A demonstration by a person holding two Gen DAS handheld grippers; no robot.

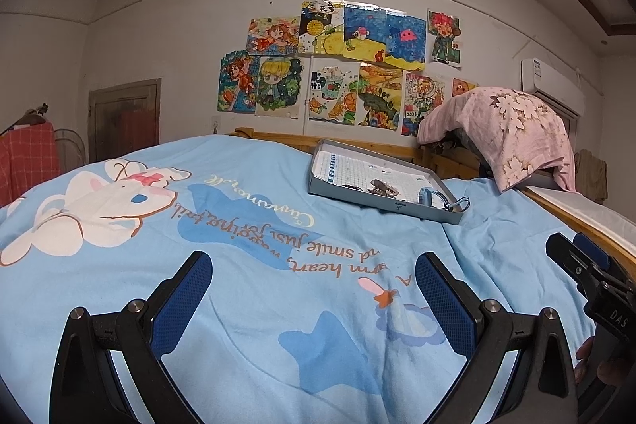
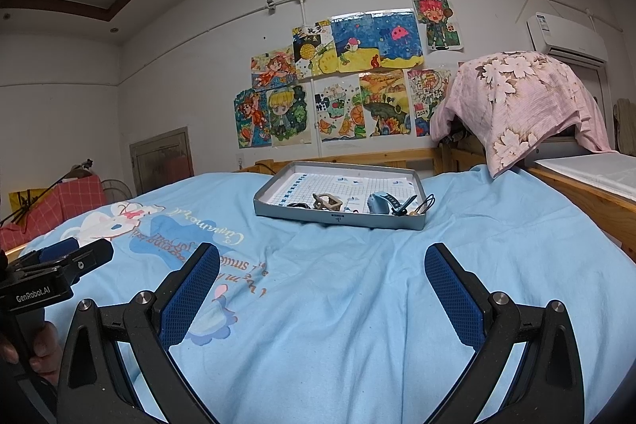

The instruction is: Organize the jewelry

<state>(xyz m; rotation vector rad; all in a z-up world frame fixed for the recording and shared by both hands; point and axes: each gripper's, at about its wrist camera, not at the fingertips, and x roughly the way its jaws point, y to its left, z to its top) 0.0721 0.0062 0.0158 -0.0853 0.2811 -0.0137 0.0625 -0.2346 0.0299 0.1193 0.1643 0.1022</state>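
The left gripper (image 1: 314,289) is hovering over the blue bedspread (image 1: 238,304) with its jaws spread wide and holding nothing. At its one o'clock, well apart, the grey tray (image 1: 381,201) is sitting on the soft bedding, carrying a beige hair claw (image 1: 382,186), a blue watch band (image 1: 427,194) and a thin cord (image 1: 463,203) draping over the rim. The right gripper (image 2: 322,285) is likewise gaping empty, the tray at its twelve o'clock. My worry: pressing down could be tipping the tray on the yielding bed, and the dangling cord may be snagging and dragging pieces out.
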